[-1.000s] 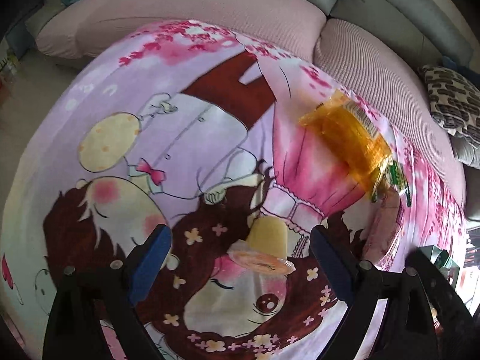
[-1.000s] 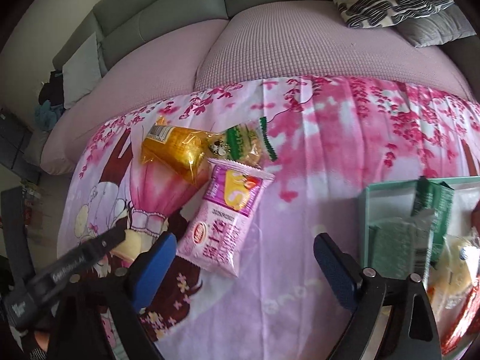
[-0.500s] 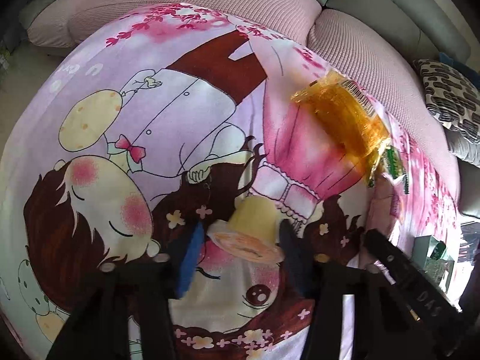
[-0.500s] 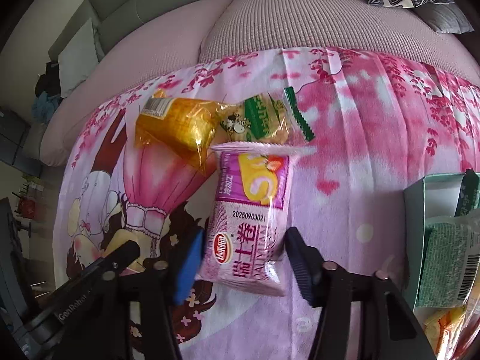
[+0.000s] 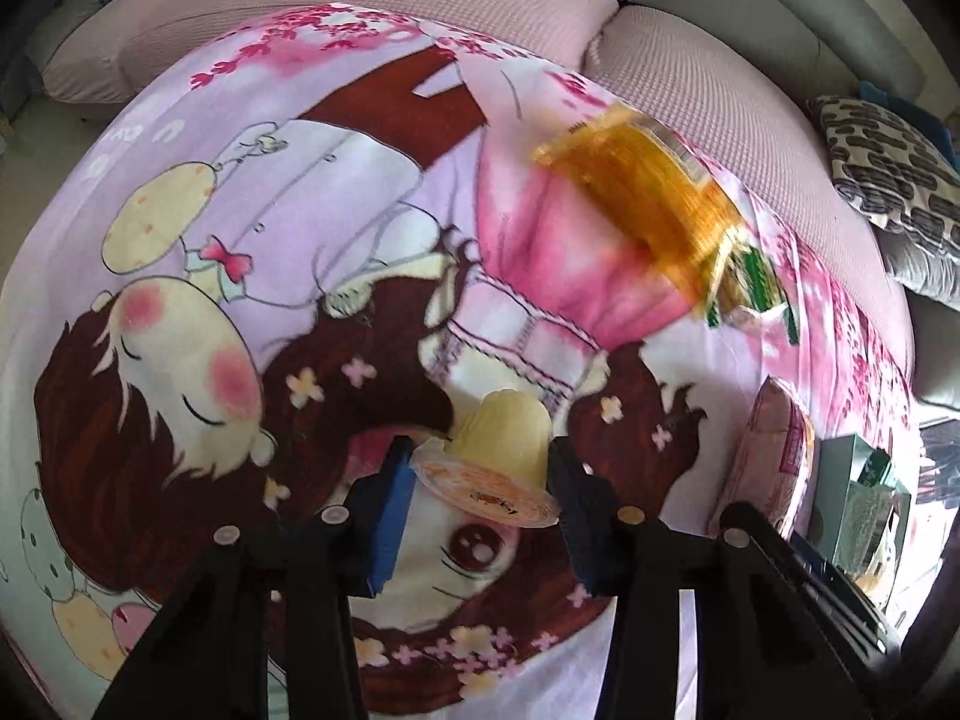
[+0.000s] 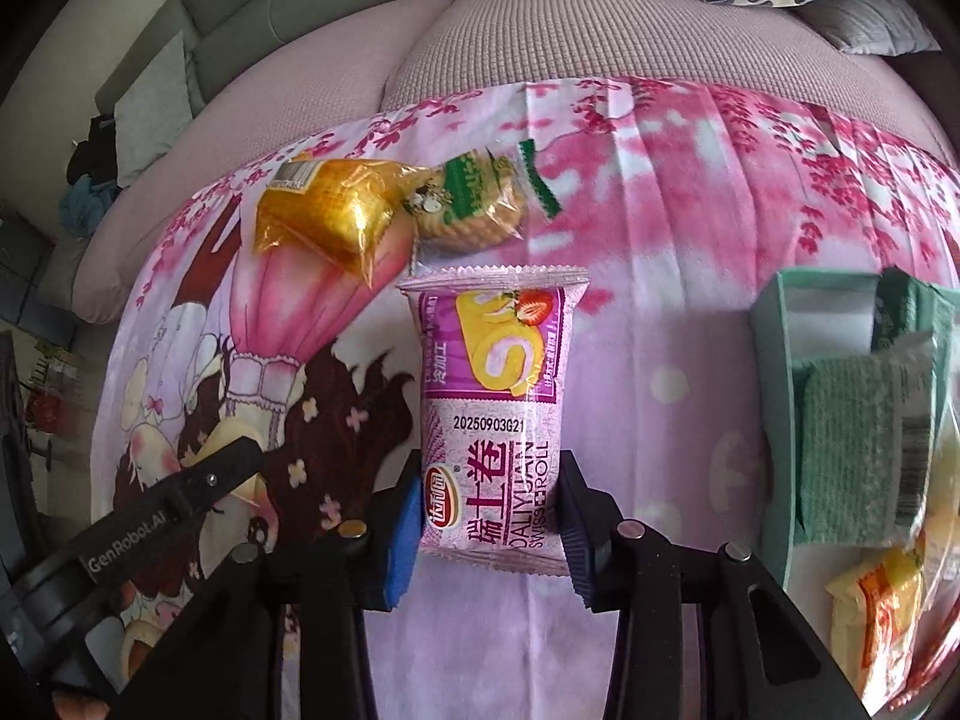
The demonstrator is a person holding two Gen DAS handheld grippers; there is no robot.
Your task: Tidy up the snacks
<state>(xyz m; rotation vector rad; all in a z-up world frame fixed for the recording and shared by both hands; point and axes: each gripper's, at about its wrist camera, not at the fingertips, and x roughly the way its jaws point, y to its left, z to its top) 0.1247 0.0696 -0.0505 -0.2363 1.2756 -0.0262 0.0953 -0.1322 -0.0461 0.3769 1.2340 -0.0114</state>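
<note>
Both tools are clamped on snacks: left gripper (image 5: 480,483) pinches the yellow jelly cup (image 5: 501,456), right gripper (image 6: 487,516) squeezes the pink Swiss roll packet (image 6: 498,414). Orange packet (image 6: 327,210) and green cookie pack (image 6: 474,204) lie beyond, touching; teal box (image 6: 774,360) sits rightward across bare printed cloth (image 6: 648,276).

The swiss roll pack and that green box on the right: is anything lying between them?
Nothing. In the right wrist view, only bare pink cloth lies between the swiss roll pack and the green box.
</note>
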